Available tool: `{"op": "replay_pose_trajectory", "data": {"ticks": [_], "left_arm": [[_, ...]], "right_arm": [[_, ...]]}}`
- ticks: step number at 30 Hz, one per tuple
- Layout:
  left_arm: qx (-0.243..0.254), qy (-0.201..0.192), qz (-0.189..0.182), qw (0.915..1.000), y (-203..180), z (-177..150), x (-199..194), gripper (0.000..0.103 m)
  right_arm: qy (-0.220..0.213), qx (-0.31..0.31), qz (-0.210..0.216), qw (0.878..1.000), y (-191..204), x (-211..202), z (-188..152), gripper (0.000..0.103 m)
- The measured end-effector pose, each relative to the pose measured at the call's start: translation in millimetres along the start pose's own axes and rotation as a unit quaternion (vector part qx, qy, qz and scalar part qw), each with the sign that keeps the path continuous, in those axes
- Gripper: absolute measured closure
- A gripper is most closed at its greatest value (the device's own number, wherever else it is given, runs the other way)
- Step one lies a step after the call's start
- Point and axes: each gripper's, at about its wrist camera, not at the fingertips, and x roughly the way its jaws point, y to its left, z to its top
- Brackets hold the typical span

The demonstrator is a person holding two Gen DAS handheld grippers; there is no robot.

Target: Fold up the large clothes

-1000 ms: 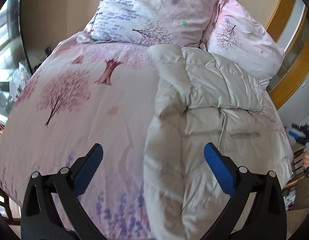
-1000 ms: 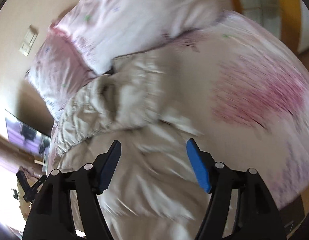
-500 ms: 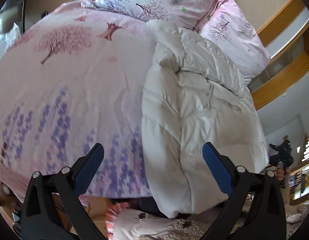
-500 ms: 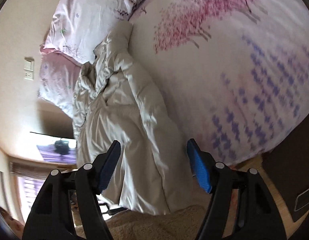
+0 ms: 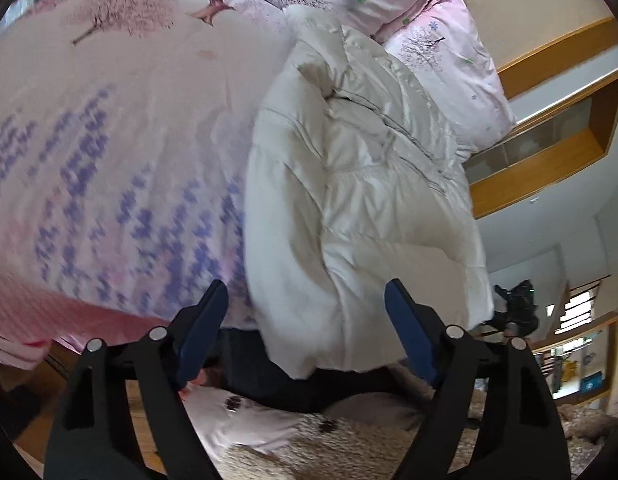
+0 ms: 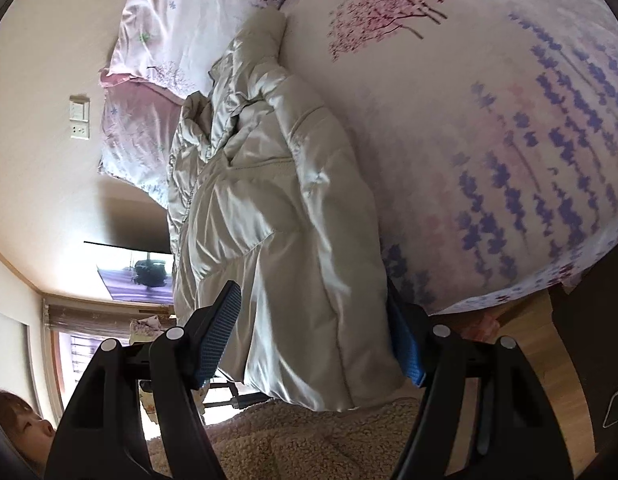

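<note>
Cream puffer jacket (image 5: pixel 349 200) lies lengthwise on the floral bedspread (image 5: pixel 109 140), hem hanging off the bed's foot, collar by two pillows (image 6: pixel 169 40). Left gripper (image 5: pixel 309 328) and right gripper (image 6: pixel 313 344) both spread wide, holding nothing. Wall switch (image 6: pixel 79 120) behind the pillows.

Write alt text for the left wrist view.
A cream puffer coat lies lengthwise on a pink floral bedspread, its hem hanging over the near edge. The open left gripper frames that hem without touching it. Two pillows sit beyond.
</note>
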Motion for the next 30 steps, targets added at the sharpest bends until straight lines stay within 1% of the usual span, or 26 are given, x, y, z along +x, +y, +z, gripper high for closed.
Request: {"op": "replay_pose_trajectory", "data": {"ticks": [6, 8, 10, 12, 13, 14, 15, 17, 19, 20, 21, 22, 23, 24, 26, 30], "left_arm": [[-0.004, 0.012, -0.02, 0.9997, -9.8, -11.9, 8.3, 0.023], [-0.011, 0.025, -0.037, 0.999, -12.5, -15.2, 15.5, 0.024], [0.002, 0.018, -0.019, 0.9996, -19.3, -18.3, 16.7, 0.024], [0.002, 0.012, -0.01, 0.9999, -23.5, -18.7, 17.4, 0.028], [-0.003, 0.011, -0.011, 0.9999, -23.0, -18.1, 16.9, 0.034], [-0.009, 0.009, -0.014, 0.9998, -22.0, -17.4, 15.8, 0.042], [-0.013, 0.006, -0.014, 0.9998, -20.4, -17.3, 14.7, 0.046], [-0.022, 0.001, -0.015, 0.9996, -17.4, -15.1, 12.4, 0.056], [-0.025, -0.001, -0.009, 0.9996, -15.4, -14.9, 11.2, 0.062], [-0.029, -0.001, -0.006, 0.9996, -14.5, -14.2, 11.6, 0.067], [-0.03, -0.002, -0.002, 0.9995, -13.4, -13.9, 11.8, 0.07], [-0.031, -0.003, 0.001, 0.9995, -13.0, -13.2, 12.5, 0.075], [-0.033, -0.005, 0.002, 0.9994, -12.4, -12.5, 12.2, 0.079], [-0.034, -0.008, 0.004, 0.9994, -12.7, -11.6, 11.5, 0.08], [-0.031, -0.015, 0.008, 0.9994, -15.8, -9.4, 10.2, 0.085], [-0.017, -0.04, 0.014, 0.9989, -24.2, -1.3, 2.5, 0.088]], "right_arm": [[0.005, 0.003, 0.028, 1.0, -2.0, 5.1, -5.3, 0.031], [0.008, 0.001, 0.036, 0.999, -0.5, 6.3, -6.7, 0.03], [0.012, -0.004, 0.039, 0.999, 1.3, 8.4, -8.3, 0.03], [0.016, -0.006, 0.038, 0.999, 2.2, 10.7, -9.4, 0.03], [0.019, -0.008, 0.038, 0.999, 3.5, 11.9, -10.1, 0.03], [0.021, -0.013, 0.038, 0.999, 4.4, 12.8, -11.1, 0.03], [0.024, -0.017, 0.035, 0.999, 6.1, 13.6, -12.3, 0.03], [0.027, -0.026, 0.032, 0.999, 9.8, 14.6, -14.1, 0.031], [0.025, -0.03, 0.029, 0.999, 12.5, 15.3, -15.6, 0.033], [0.025, -0.035, 0.025, 0.999, 14.1, 15.7, -16.6, 0.044], [0.022, -0.038, 0.02, 0.999, 15.4, 16.3, -17.7, 0.059], [0.019, -0.042, 0.017, 0.999, 17.3, 16.4, -18.6, 0.064], [0.011, -0.049, 0.017, 0.999, 19.5, 15.0, -19.7, 0.074], [0.0, -0.055, 0.017, 0.998, 21.8, 13.2, -20.5, 0.079], [-0.022, -0.072, 0.02, 0.997, 29.7, 8.3, -22.2, 0.083], [-0.064, -0.105, 0.014, 0.992, 49.4, -1.5, -22.7, 0.087]]}}
